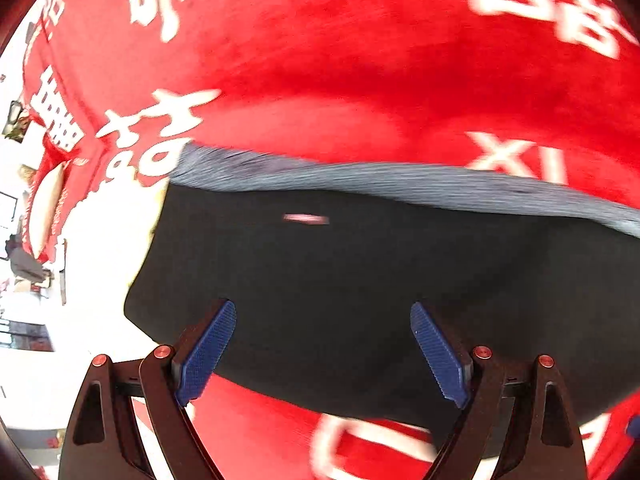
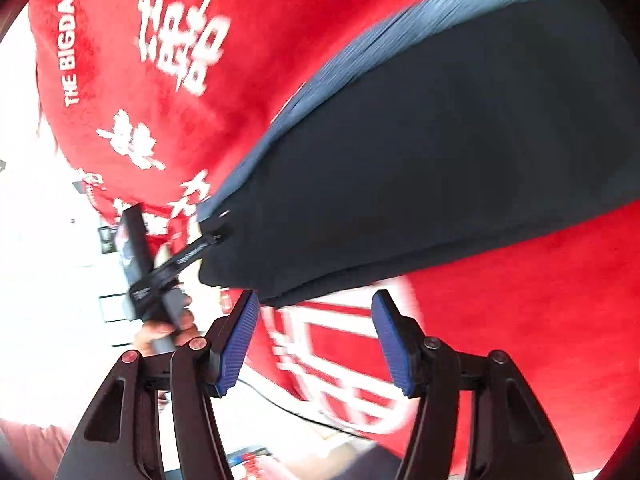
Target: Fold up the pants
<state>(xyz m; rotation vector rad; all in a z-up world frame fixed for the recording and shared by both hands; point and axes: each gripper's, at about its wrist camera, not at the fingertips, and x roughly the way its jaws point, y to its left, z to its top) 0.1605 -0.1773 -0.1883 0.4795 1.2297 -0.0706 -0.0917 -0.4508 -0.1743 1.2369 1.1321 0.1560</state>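
Nearest to us in the left wrist view, the left gripper stands with its black arms and ribbed blue pads spread wide, nothing between them; the dark cloth of the pants lies beyond the tips. In the right wrist view the right gripper is parted too, its blue pads apart and empty, with the near edge of the pants just above its left pad.

The largest thing is the red cloth, a plush, napped cover printed with white characters and letters, spreading out on every side of the pants. It falls away at the left of both views into a bright, washed-out room, so open space lies beyond that edge.

On it rest the pants, a folded, smooth black slab with rounded corners. Along their far side runs a grey-blue ribbed band. A small pale tag sits on the black cloth just below that band. In the right wrist view the pants show stacked layers along their near edge.

At the pants' left corner in that view, a hand grips the dark handle of the other gripper, whose tip reaches the corner; motion blur hides whether it touches.
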